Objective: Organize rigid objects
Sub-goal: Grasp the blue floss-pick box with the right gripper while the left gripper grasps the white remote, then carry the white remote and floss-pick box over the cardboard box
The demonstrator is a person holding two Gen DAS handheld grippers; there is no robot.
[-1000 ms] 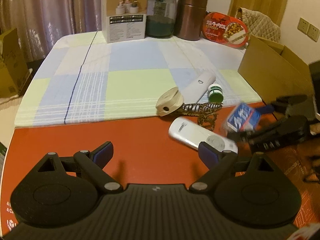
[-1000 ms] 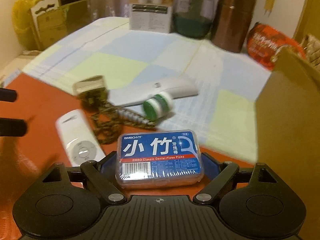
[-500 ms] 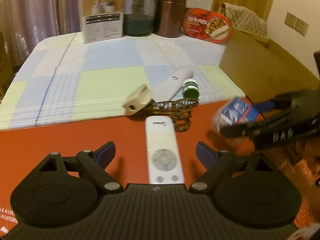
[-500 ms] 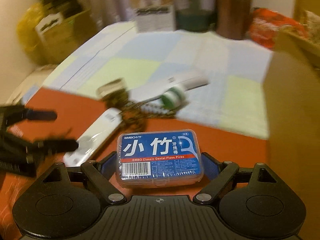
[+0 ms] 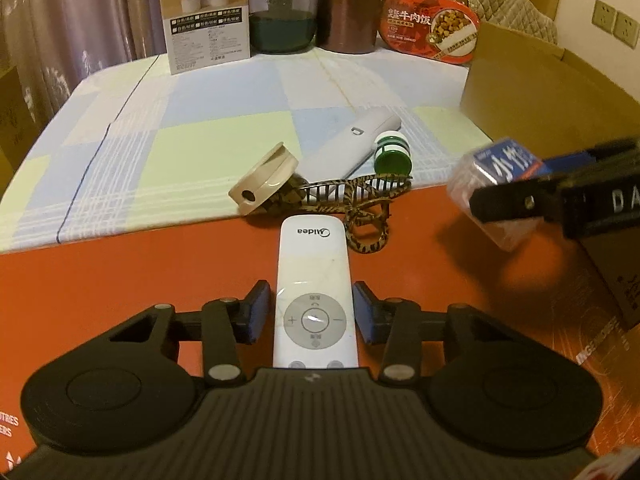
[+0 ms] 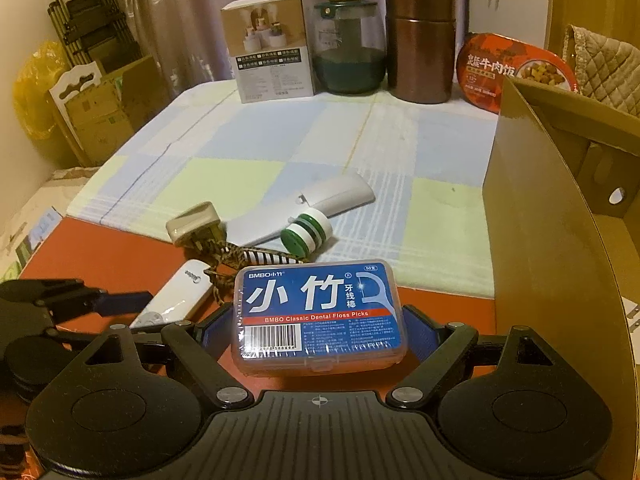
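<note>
Left gripper (image 5: 314, 314) has just been closing its jaws round the near end of the white remote (image 5: 314, 292), which lies flat on the red tabletop (image 5: 120, 272) between my blue pads (image 5: 256, 312); whether they press yet I cannot tell. Its long axis runs straight away from me, in line with my fingers, so I judge a plain lift should do. Beyond its far end lies a patterned cord (image 5: 360, 208). Off to the right, my right gripper (image 6: 318, 330) is clamped on the floss box (image 6: 318, 312), nearer the cardboard box (image 6: 552, 240).
</note>
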